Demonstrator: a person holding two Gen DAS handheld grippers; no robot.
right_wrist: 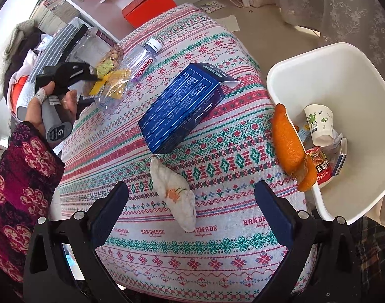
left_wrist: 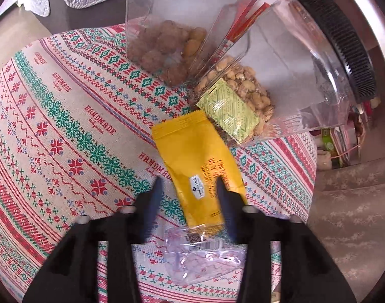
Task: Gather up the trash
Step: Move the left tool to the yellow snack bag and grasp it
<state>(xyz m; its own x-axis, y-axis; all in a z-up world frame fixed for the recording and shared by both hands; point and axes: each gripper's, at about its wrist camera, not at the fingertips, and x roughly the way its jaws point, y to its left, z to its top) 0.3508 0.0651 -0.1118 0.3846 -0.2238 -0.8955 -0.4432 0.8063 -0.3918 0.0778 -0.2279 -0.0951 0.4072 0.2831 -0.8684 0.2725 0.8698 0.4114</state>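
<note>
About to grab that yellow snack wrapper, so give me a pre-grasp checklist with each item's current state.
1. Left claw open: ok.
2. Yellow snack wrapper between its fingers: ok.
3. Pads pressing on the wrapper: not ok, still apart.
4. Clear plastic bottle lies against the wrapper and may get caught: not ok.
5. White bin has room: ok.
6. Right claw open, empty, above the crumpled tissue: ok.

Two downward wrist views, shared tablecloth (left_wrist: pixel 66 126)
</note>
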